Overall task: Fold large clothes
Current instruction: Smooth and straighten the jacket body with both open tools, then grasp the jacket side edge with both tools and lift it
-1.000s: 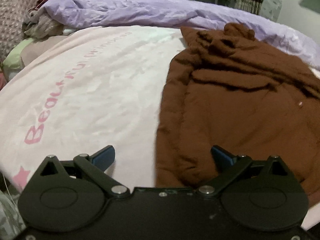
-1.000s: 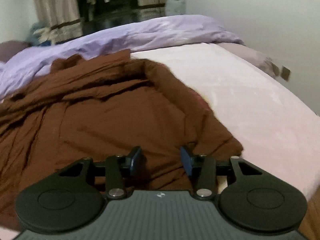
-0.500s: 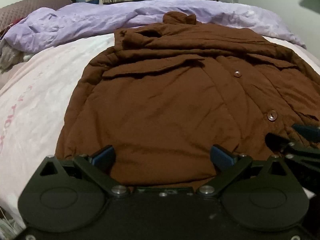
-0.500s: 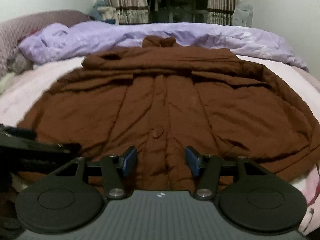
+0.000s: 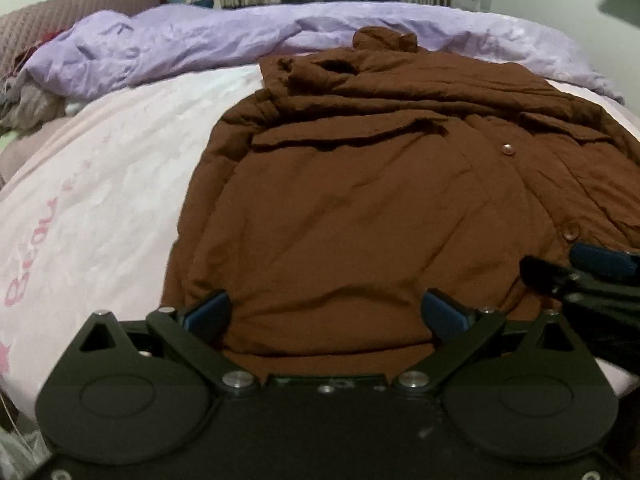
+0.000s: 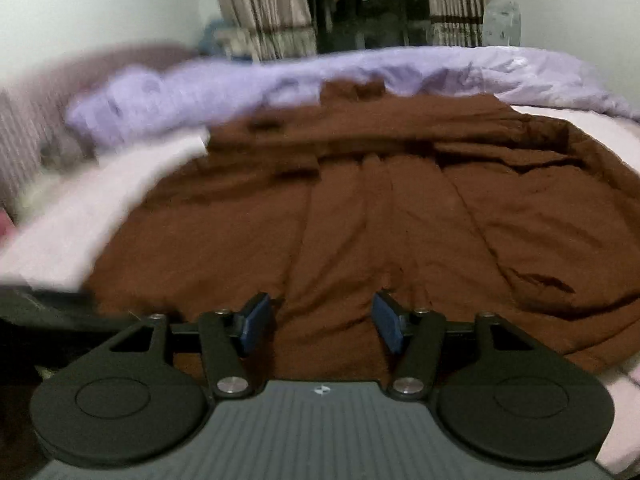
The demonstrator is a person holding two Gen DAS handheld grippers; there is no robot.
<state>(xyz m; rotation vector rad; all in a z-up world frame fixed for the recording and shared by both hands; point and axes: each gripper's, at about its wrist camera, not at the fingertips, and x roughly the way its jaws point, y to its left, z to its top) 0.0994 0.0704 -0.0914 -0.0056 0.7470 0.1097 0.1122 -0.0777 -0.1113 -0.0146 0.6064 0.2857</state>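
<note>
A large brown buttoned coat (image 5: 360,208) lies spread on the pale pink bed sheet (image 5: 100,184), collar toward the far side; it also shows in the right wrist view (image 6: 360,216). My left gripper (image 5: 326,314) is open and empty, just above the coat's near hem at its left part. My right gripper (image 6: 320,322) is open and empty, over the near hem by the button placket. The right gripper's fingers (image 5: 600,262) show at the right edge of the left wrist view. The right wrist view is blurred.
A crumpled lilac duvet (image 5: 192,44) lies along the far side of the bed behind the coat. A brown pillow (image 5: 48,12) and a heap of clothes (image 5: 28,100) sit at the far left. Curtains (image 6: 260,12) and a wall stand beyond.
Both views swung from the coat's outer edges to its middle half a second ago. Since then the left view has shifted slightly back left. Both grippers stay open; the right opened wider.
</note>
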